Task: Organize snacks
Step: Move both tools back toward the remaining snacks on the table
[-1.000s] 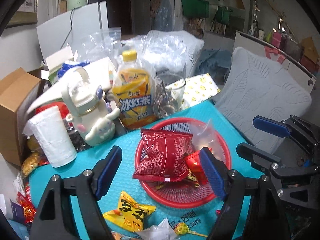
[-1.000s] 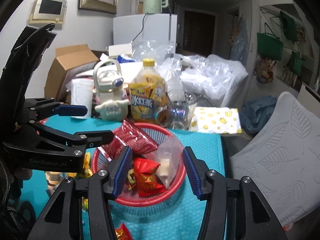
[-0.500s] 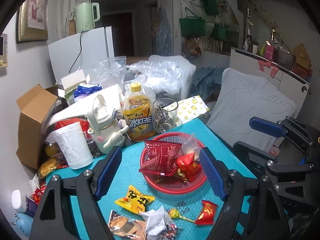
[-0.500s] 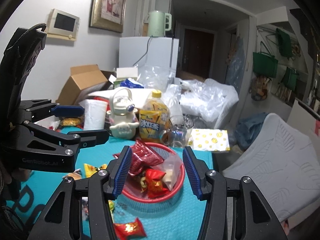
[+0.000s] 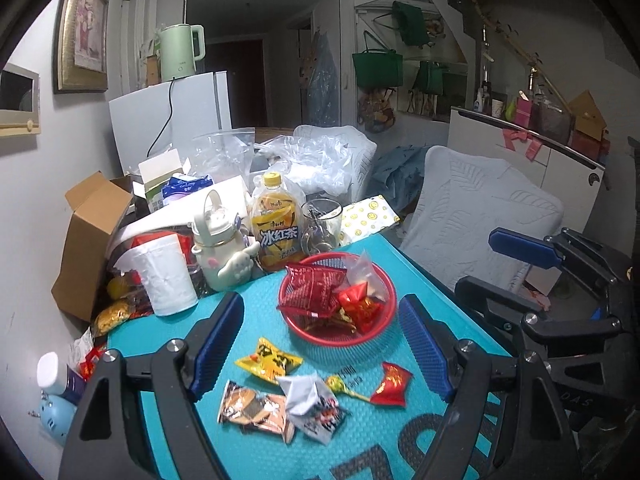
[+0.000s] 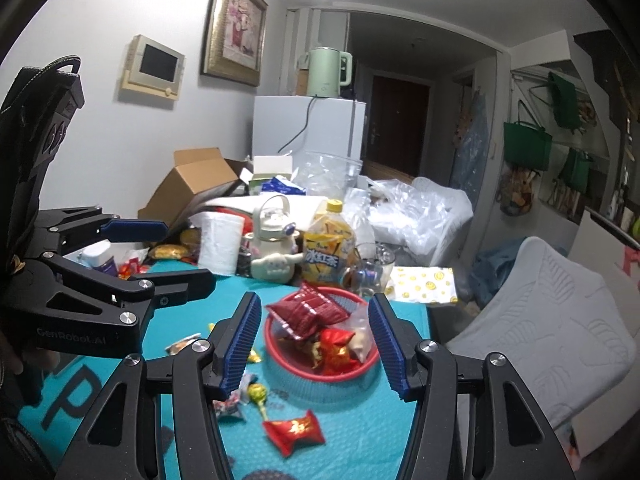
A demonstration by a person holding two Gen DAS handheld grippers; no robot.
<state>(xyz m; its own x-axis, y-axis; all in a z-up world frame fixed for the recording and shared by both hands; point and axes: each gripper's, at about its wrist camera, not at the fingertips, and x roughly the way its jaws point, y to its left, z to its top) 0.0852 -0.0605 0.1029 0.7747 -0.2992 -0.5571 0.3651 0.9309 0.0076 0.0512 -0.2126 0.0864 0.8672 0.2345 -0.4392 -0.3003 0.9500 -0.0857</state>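
Hovering above bench (image 5: 432, 280), both hand-held grippers (image 5: 320, 344) (image 6: 312, 340) spread apart, gripping nothing; red basket (image 5: 316, 336) holding snack packets (image 5: 310, 290).

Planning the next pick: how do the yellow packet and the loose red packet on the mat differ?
The yellow packet lies on the left, toward the left tongs; the red packet lies on the right, toward the basket. The yellow one lies flat with dark print; the red one is crumpled, with twisted ends. Both are outside the basket, ungripped.
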